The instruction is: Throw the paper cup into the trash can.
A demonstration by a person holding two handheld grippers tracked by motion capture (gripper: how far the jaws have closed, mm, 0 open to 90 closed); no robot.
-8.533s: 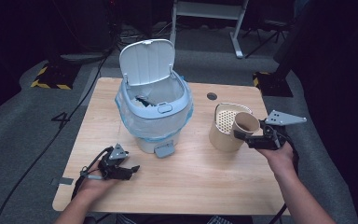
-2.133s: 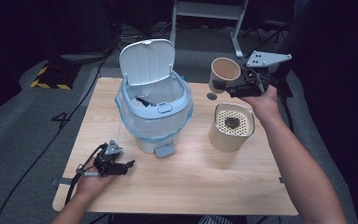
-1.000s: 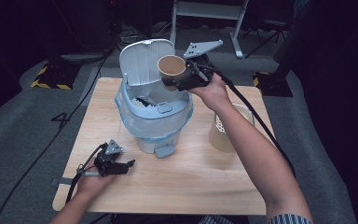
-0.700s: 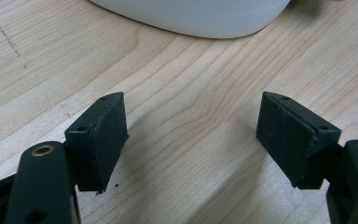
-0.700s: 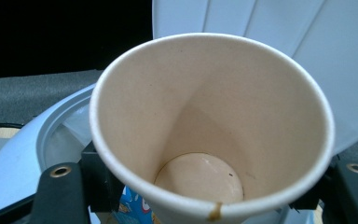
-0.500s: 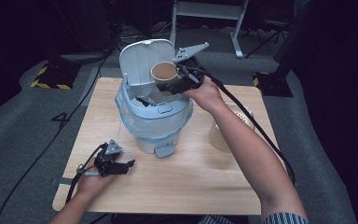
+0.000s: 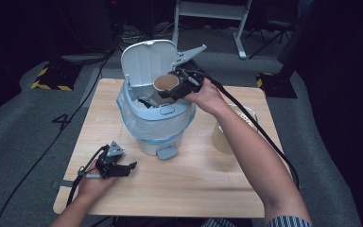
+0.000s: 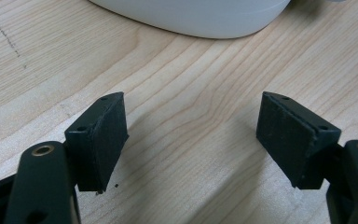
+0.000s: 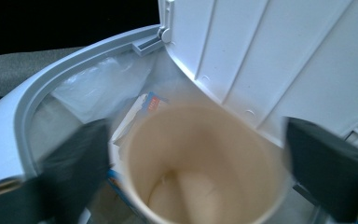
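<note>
R tongs (image 7: pixel 172 90) just opened — cup (image 7: pixel 165 83) over bin (image 7: pixel 157 124).

Right gripper view: both black jaws of the right gripper (image 9: pixel 193 154) are motion-blurred; the paper cup (image 9: pixel 200 163) is soft-edged, its base cut off by the lower edge. High view: the person's arm hides part of the beige container (image 7: pixel 227 135). Left gripper view: the bin (image 8: pixel 191 14) base is cropped at the top edge
</note>
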